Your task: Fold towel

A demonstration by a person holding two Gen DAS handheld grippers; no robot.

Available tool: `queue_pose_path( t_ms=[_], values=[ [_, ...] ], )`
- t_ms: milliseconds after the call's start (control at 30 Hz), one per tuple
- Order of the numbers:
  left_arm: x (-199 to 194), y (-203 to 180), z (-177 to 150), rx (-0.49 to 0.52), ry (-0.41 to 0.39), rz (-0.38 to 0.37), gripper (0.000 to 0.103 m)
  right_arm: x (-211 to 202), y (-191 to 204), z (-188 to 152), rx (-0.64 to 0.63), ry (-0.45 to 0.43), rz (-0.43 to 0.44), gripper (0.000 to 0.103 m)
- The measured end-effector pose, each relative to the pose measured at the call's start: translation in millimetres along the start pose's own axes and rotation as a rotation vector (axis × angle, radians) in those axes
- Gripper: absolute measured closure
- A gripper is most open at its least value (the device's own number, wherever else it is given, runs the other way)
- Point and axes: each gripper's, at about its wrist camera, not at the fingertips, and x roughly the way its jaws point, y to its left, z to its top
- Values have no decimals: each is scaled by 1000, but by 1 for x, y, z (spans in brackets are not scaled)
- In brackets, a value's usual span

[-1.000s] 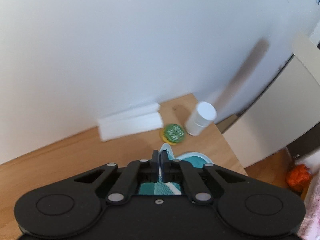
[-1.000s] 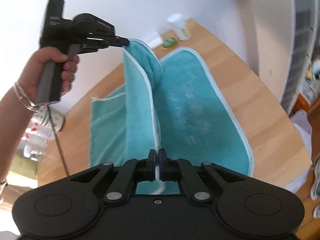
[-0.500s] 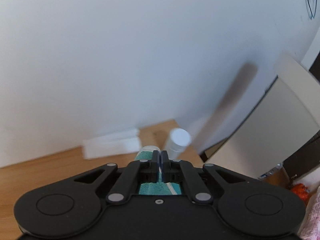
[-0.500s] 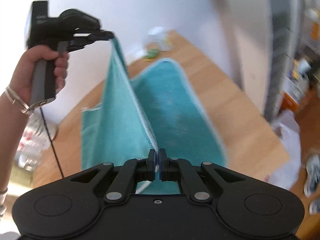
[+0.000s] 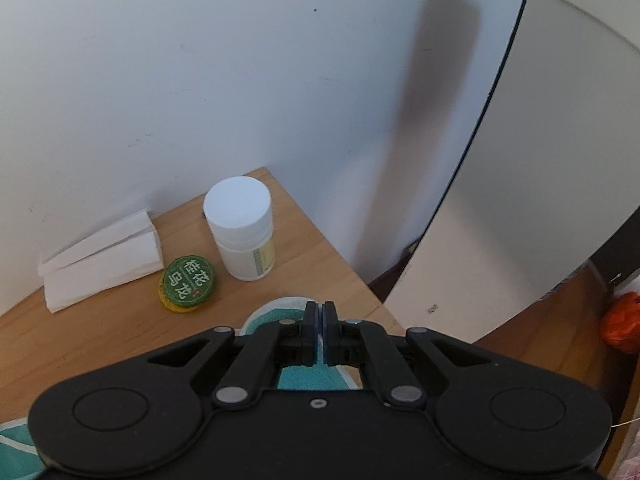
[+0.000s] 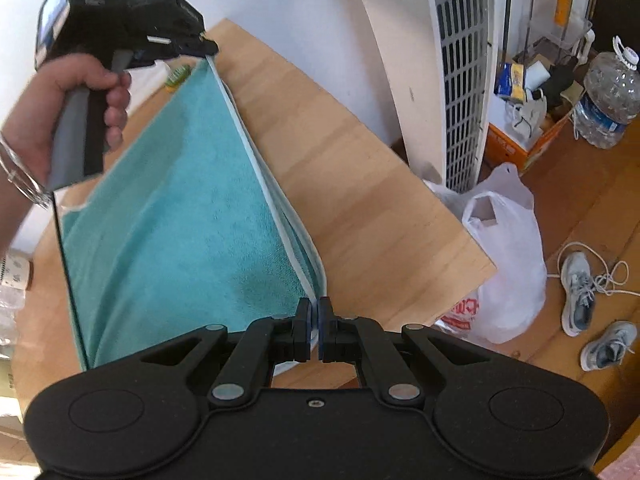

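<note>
A: Checked against one second back. Towel [image 6: 180, 216] then tented high between both grippers, lower layer spread wide on the desk [image 6: 360, 184]. Now carried across: lifted white-trimmed edge stretched taut and nearly lined up over the far edge lying on the desk.

B: Fingers?

A: Left gripper [image 6: 206, 47] pinched shut on the far corner, held in a hand [image 6: 68, 116] above the desk's back end. Right gripper [image 6: 314, 330] likewise closed tight on the near corner, white trim visible between the pads. No slack, no slip noted at either.

B: Left wrist view?

A: Tilted down compared with half a second ago; then mostly wall, now desk corner in sight. White bottle [image 5: 240, 228], green round tin [image 5: 189, 282] and folded white paper [image 5: 100, 260] just ahead of the fingers. Sliver of teal showing under the left gripper [image 5: 319, 332].

B: Meaning for the task?

A: Judged: first half-fold nearly made, upper layer over lower, not yet laid down. Next likely a lowering of both corners onto the matching edge, then release. Risk: far corner landing close to tin and bottle; possible nudge.
</note>
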Motion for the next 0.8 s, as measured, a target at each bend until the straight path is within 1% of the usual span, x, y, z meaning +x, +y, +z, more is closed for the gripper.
queue_pose_path(
  t_ms=[67, 200, 433, 500, 600, 633, 667, 700, 733, 767, 800],
  values=[
    [1, -1, 1, 27, -7, 24, 101, 0, 1, -2, -10, 8, -15, 100],
    [12, 1, 3, 39, 13, 30, 101, 4, 0, -2, -6, 21, -20, 100],
    [15, 5, 4, 88, 36, 53, 100, 8, 9, -1, -54, 23, -69, 99],
    [11, 9, 7, 88, 34, 56, 98, 8, 11, -3, -70, 15, -85, 97],
    [5, 18, 12, 87, 35, 67, 96, 7, 12, -4, -90, 6, -107, 88],
    [3, 23, 14, 84, 35, 71, 92, 7, 12, -5, -96, 4, -113, 85],
    [0, 27, 16, 80, 35, 75, 83, 6, 11, -5, -99, 0, -116, 83],
    [-4, 32, 17, 79, 27, 83, 78, 3, 10, -5, -95, -8, -107, 83],
    [-7, 37, 18, 79, 19, 92, 67, 0, 8, -6, -90, -15, -99, 83],
    [-11, 43, 18, 77, 15, 101, 63, -3, 7, -6, -86, -22, -92, 81],
    [-15, 49, 19, 76, 11, 109, 63, -6, 6, -7, -87, -26, -91, 79]
  ],
)
